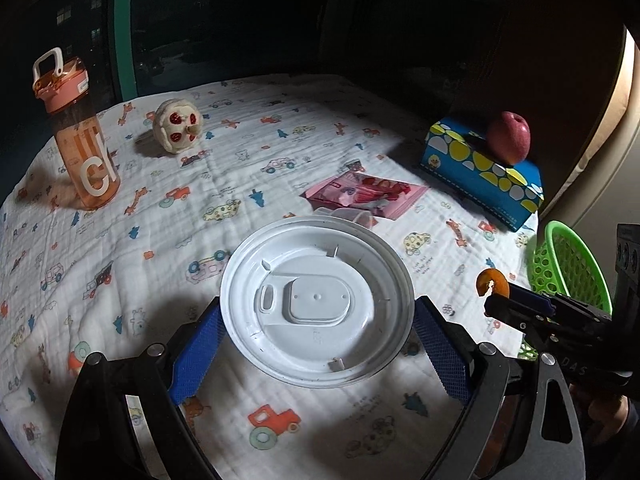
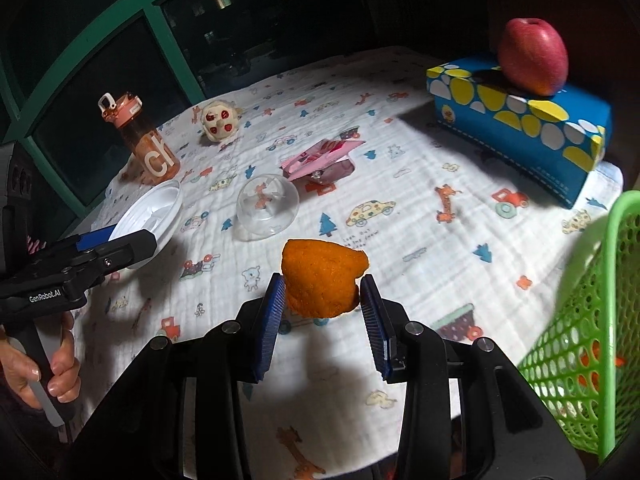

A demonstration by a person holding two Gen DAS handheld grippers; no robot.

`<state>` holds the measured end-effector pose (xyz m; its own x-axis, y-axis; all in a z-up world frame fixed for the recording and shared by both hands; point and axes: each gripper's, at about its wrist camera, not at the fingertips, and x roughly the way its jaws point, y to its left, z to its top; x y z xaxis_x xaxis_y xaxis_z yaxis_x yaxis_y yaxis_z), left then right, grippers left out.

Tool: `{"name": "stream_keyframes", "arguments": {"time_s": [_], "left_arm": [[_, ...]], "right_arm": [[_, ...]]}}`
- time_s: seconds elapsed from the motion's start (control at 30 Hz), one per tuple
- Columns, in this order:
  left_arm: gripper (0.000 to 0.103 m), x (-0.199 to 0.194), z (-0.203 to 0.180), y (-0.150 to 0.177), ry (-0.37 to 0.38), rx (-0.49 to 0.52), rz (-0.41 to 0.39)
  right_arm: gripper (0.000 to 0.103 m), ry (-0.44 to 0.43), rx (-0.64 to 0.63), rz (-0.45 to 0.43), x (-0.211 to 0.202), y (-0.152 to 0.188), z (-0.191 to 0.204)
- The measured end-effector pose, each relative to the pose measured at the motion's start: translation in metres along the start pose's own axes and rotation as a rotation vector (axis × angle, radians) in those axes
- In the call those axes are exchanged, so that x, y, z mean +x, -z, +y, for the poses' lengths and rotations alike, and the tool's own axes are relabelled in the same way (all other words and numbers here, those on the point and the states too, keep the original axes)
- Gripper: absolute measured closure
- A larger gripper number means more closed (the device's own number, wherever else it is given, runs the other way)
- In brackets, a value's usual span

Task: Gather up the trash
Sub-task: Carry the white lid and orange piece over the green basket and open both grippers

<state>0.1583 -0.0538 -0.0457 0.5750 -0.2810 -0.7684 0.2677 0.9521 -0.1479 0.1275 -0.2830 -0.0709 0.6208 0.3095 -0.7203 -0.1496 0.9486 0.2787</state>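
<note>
The left gripper (image 1: 316,344) grasps a white plastic lid (image 1: 316,304) across its width, its blue pads (image 1: 196,356) pressed against the rim on both sides, so the lid hangs flat between the fingers above the printed cloth (image 1: 120,264). The right gripper (image 2: 322,308) is clenched on a piece of orange peel (image 2: 320,278), which sticks up from between its fingertips; in the left wrist view the same peel (image 1: 493,283) shows at the tip of that gripper, off to the right of the lid. Just to the right of the right gripper stands a green mesh basket (image 2: 580,340), near the table's edge. Beyond the peel, ahead of the right gripper, a clear plastic dome lid (image 2: 267,211) lies on the cloth, and past it a pink snack wrapper (image 2: 320,158). Further ahead to the left stand an orange water bottle (image 2: 150,144) and a small plush toy (image 2: 219,122). Ahead to the right, a red apple (image 2: 532,62) rests on top of a blue tissue box (image 2: 520,120).
</note>
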Motion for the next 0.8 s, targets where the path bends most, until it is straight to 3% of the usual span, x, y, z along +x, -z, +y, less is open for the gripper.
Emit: {"name": "stream_keyframes", "arguments": {"time_s": [0.4, 0.8], "left_arm": [[0.014, 0.000, -0.091, -0.009, 0.117, 0.110, -0.008], [0.014, 0.008, -0.191, -0.019, 0.222, 0.238, 0.003]], "right_arm": [[0.064, 0.129, 0.093, -0.100, -0.078, 0.012, -0.070], [0.064, 0.273, 0.202, -0.127, -0.127, 0.037, -0.148]]}}
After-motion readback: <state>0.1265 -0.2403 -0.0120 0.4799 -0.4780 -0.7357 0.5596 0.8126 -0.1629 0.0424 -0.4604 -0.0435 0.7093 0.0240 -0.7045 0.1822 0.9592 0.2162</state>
